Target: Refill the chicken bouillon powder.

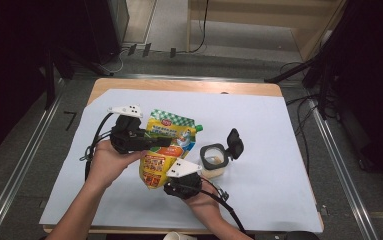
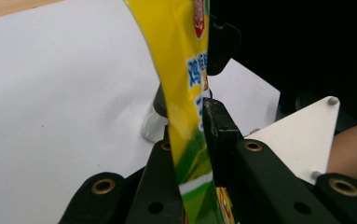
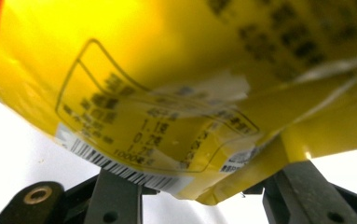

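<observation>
White paper (image 1: 279,150) covers the table under your work, and above it the yellow pouch (image 1: 166,145) hangs between your tools. Your left gripper (image 2: 192,140) is clamped on the pouch's thin side edge; the slick film could slide out if you pull. Your right gripper (image 3: 190,191) sits under the pouch's bottom corner, jaws spread on either side; whether they pinch it I cannot tell. Just beyond your right gripper, the small container (image 1: 213,161) with its flipped-up black lid could get knocked; its contents are unclear.
</observation>
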A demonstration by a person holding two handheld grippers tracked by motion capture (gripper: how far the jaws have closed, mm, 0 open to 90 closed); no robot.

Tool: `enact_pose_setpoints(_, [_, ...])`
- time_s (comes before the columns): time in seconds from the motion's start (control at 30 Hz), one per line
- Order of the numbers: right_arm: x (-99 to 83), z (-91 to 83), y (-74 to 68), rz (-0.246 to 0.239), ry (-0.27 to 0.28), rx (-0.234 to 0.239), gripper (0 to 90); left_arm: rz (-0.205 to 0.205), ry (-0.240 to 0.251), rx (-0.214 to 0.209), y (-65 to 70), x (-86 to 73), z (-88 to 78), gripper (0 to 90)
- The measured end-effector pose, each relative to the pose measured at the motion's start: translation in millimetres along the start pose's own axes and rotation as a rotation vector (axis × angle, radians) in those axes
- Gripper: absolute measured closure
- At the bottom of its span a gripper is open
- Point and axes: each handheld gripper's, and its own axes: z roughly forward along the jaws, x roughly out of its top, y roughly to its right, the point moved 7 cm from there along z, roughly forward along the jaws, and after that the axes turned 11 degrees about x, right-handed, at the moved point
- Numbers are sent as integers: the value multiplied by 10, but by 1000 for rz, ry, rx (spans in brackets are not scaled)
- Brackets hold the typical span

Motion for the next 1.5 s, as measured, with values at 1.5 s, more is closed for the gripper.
enact_pose_setpoints(1.5, [14, -157, -368, 54, -1, 133, 591, 7, -147, -8, 251, 5, 610, 735])
